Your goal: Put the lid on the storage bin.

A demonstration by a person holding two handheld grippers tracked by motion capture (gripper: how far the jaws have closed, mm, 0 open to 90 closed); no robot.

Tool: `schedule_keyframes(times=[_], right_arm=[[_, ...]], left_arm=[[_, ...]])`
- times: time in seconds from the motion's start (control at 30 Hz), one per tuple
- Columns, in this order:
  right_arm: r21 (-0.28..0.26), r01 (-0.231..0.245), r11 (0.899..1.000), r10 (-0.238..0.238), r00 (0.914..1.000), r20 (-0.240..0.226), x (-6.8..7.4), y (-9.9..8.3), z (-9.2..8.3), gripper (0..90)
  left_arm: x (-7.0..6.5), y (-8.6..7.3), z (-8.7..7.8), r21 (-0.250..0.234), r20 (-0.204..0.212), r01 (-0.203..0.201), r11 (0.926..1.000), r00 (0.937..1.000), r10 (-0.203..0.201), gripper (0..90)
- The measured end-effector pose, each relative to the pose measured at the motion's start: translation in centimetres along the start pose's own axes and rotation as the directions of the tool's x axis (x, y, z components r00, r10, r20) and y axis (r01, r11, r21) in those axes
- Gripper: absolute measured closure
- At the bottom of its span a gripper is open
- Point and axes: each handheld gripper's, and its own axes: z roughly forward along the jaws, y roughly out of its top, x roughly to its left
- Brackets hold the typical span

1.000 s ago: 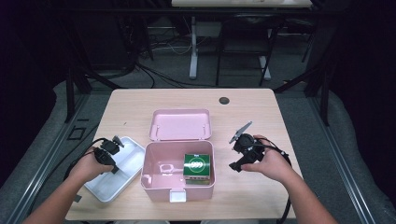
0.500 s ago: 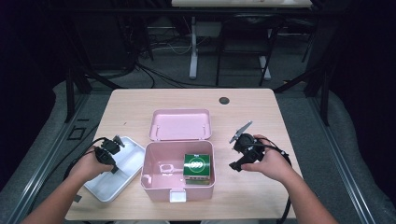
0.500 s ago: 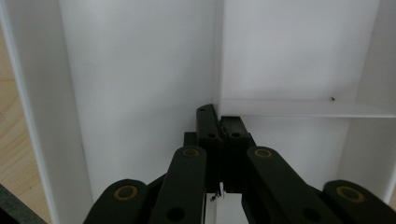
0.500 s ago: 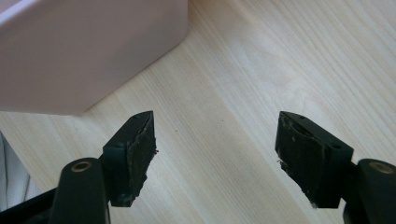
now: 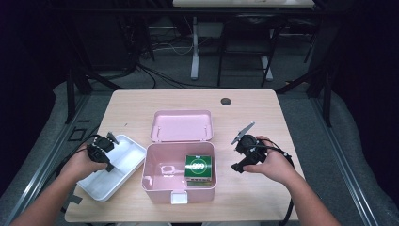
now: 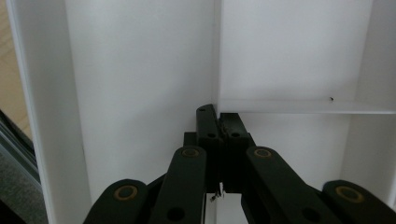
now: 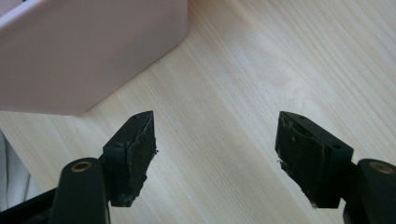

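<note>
High view: the white tray (image 5: 123, 165) sits at nine o'clock of the open pink box (image 5: 155, 179). Left gripper (image 5: 107, 151) pinches the tray's inner divider (image 6: 215, 56); such a thin hold risks slipping or tilting. Right gripper (image 5: 244, 153) hovers wide, empty, at three o'clock.

You are in a lab or test room, not a home. Your light wooden table (image 5: 141, 108) stands alone on a grey floor mat (image 5: 61, 101). Behind it the room is dark. Black cables (image 5: 155, 75) lie on the floor there, near the metal leg of another desk (image 5: 194, 52) and black stand legs (image 5: 77, 80).
</note>
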Motion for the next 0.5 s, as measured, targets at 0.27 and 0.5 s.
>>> schedule_keyframes(times=[0.27,0.5], right_arm=[[0.003,-0.001,1.000,0.001,0.9999,0.012,0.0,0.0,-0.3,28.4],[-0.003,-0.003,1.000,0.003,1.0000,0.006,0.1,0.0,-0.4,28.4]], left_arm=[[0.0,-0.6,-3.0,-0.027,0.002,-0.017,0.9995,0.9999,0.017,89.1],[-0.5,-0.6,-5.0,-0.028,-0.002,-0.035,0.9990,0.9994,0.035,89.1]])
